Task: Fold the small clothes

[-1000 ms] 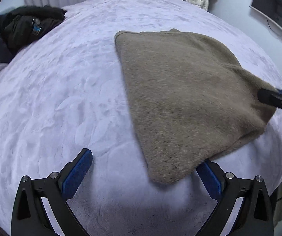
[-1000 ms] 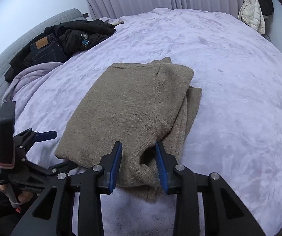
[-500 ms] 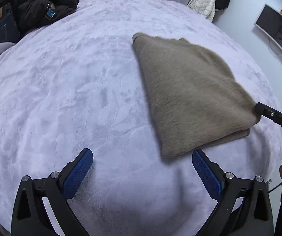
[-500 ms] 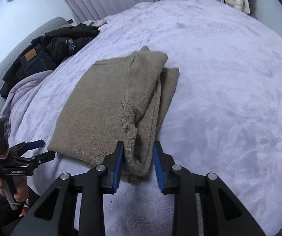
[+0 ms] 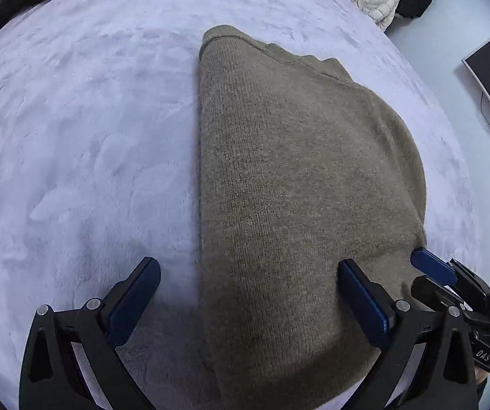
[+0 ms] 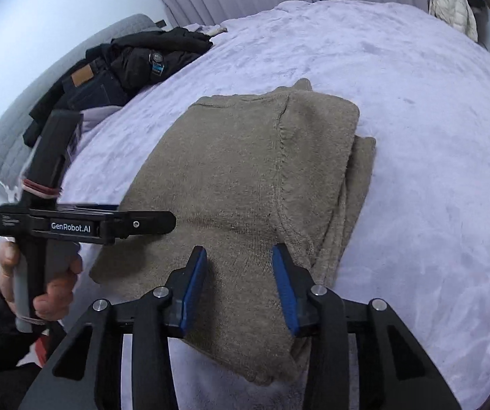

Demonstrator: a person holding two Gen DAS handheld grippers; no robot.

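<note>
Lying folded at the frame's centre on the lilac bed (image 6: 432, 109), the taupe knit sweater (image 6: 245, 177) looks soft, light and floppy; thick layered edges give the surest hold. Left gripper (image 5: 248, 302) jaws stand spread, right gripper (image 6: 239, 288) jaws part-spread astride the near corner. Readable: "GenRobot.AI", "DAS".

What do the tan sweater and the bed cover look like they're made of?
Sweater: a soft knit, probably wool or a blend; fine stitch rows and a slightly fuzzy matte surface show. Bed cover: plush lilac fleece or velvet, judging by the brushed nap with lighter and darker swirl marks.
</note>
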